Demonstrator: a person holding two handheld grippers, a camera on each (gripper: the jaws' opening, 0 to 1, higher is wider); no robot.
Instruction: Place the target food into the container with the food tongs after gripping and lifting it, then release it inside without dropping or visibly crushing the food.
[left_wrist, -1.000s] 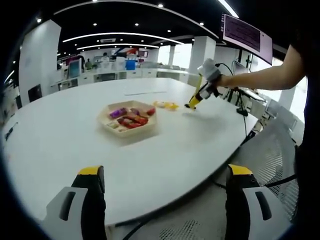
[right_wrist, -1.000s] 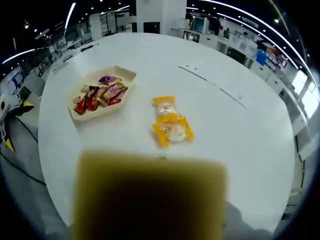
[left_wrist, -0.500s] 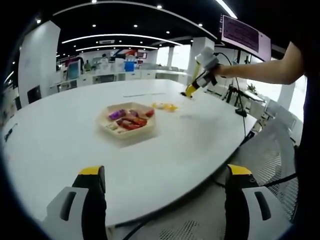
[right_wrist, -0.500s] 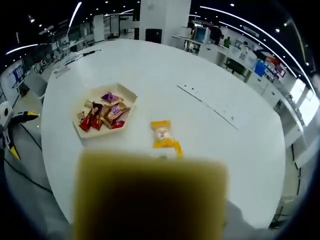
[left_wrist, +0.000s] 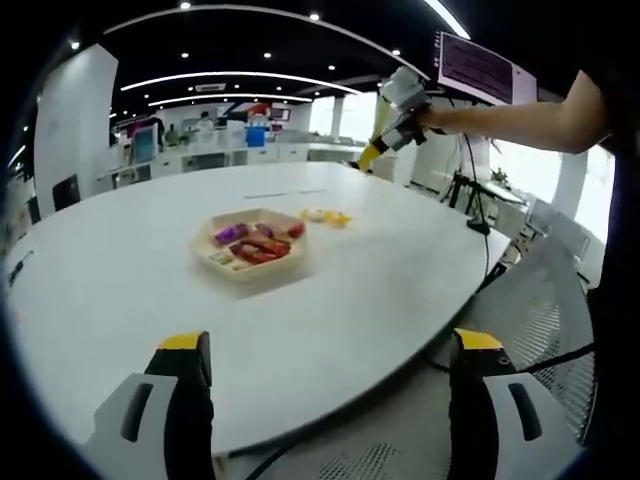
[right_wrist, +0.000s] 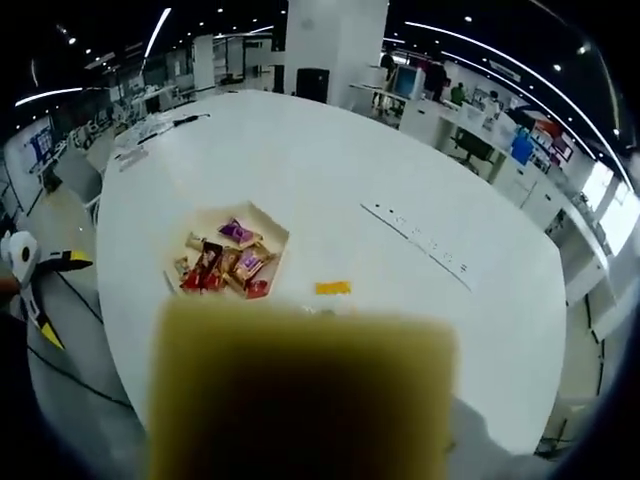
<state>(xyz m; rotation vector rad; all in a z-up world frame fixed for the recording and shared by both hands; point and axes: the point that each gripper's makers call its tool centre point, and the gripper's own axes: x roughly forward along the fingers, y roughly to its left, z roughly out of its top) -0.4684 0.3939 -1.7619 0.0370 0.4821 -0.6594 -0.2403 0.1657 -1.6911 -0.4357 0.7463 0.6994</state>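
Observation:
A beige tray (left_wrist: 251, 245) of wrapped snacks sits mid-table, with yellow packets (left_wrist: 326, 214) lying just beyond it. My left gripper (left_wrist: 332, 345) is open at the table's near edge, its jaws wide apart with nothing between them. A person's arm holds my right gripper (left_wrist: 368, 157) high above the far side of the table, well clear of the packets. From up there the tray (right_wrist: 268, 222) and a yellow packet (right_wrist: 333, 288) look small. A blurred yellow block (right_wrist: 300, 390) hides the right gripper's jaws.
The round white table (left_wrist: 120, 290) has bare surface all around the tray. A mesh chair (left_wrist: 560, 330) stands at its right edge. Desks and pillars (right_wrist: 335, 40) fill the room beyond. My left gripper (right_wrist: 40, 265) shows at the table's left rim.
The right gripper has risen from just above the table by the yellow packets to high over it. The left gripper has stayed put.

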